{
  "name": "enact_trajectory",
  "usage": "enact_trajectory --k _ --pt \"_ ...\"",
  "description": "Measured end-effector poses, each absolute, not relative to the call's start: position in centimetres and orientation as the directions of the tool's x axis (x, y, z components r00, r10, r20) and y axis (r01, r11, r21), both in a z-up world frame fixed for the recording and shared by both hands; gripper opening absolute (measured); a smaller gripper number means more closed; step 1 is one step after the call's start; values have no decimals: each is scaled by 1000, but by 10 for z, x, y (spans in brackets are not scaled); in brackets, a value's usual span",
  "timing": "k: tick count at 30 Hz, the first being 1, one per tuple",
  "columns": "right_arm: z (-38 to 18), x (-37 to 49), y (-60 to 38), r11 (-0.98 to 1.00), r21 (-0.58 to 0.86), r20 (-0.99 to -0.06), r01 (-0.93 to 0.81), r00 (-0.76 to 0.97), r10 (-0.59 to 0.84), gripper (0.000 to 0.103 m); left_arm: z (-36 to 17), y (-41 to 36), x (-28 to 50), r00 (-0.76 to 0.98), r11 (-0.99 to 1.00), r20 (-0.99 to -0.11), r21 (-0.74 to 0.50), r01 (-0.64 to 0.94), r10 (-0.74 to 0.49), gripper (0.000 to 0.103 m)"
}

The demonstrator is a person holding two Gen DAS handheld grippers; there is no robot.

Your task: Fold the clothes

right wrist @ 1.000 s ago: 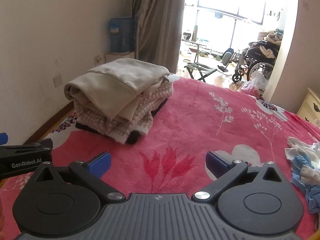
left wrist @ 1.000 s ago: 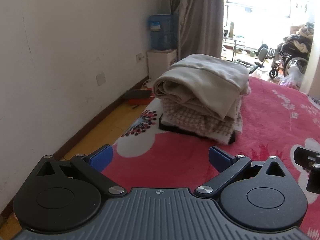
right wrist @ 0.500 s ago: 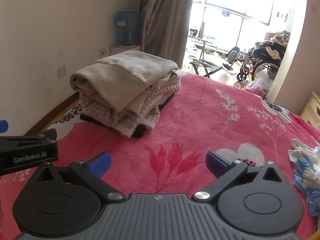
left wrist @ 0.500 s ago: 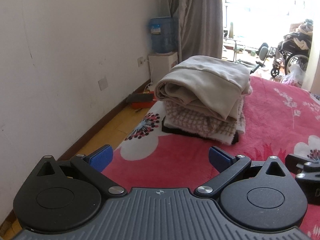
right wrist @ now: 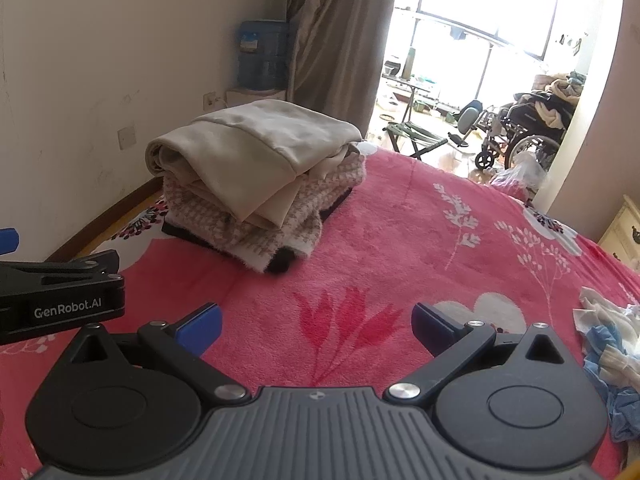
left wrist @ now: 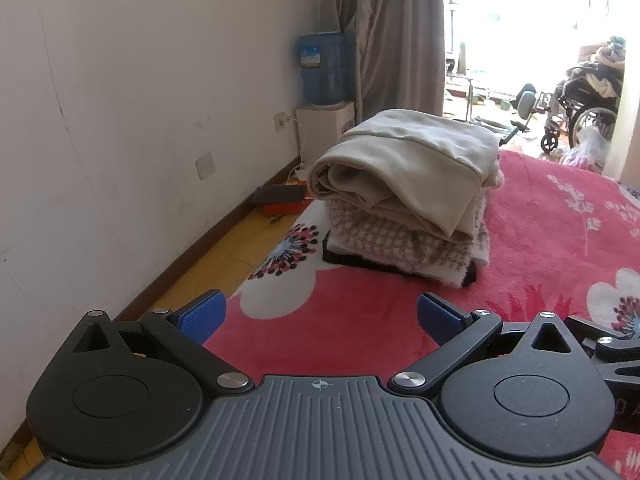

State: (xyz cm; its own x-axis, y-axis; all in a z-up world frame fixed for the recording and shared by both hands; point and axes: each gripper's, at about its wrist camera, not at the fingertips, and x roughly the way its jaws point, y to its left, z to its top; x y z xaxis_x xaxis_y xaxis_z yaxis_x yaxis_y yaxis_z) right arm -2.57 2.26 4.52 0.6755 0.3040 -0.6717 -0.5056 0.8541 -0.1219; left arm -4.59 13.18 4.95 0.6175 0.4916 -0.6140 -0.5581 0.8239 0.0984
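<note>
A stack of folded clothes (left wrist: 404, 192) rests on the red flowered blanket (left wrist: 552, 240): a beige garment (right wrist: 256, 152) on top, a pink-and-white checked one (right wrist: 256, 228) under it, something black at the bottom. My left gripper (left wrist: 320, 316) hangs open over the blanket, short of the stack, nothing between its blue pads. My right gripper (right wrist: 316, 328) is open too, above the blanket and to the right of the stack. A crumpled blue and white garment (right wrist: 608, 356) lies at the far right edge.
The white wall (left wrist: 120, 120) and a strip of wooden floor (left wrist: 224, 256) run close along the bed's left side. A water dispenser (left wrist: 324, 80), a curtain (left wrist: 392, 40) and a wheelchair (right wrist: 524, 128) stand beyond the bed. The left gripper's body (right wrist: 60, 296) shows at the left of the right wrist view.
Both grippers have moved back and up a little from the stack, staying open. The stack itself has not moved.
</note>
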Motion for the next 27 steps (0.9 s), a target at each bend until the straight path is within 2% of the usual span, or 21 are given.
enact_trajectory --k 27 --pt "45 -26 30 860 -136 -680 -491 678 280 103 55 138 -48 621 816 -610 75 -573 493 103"
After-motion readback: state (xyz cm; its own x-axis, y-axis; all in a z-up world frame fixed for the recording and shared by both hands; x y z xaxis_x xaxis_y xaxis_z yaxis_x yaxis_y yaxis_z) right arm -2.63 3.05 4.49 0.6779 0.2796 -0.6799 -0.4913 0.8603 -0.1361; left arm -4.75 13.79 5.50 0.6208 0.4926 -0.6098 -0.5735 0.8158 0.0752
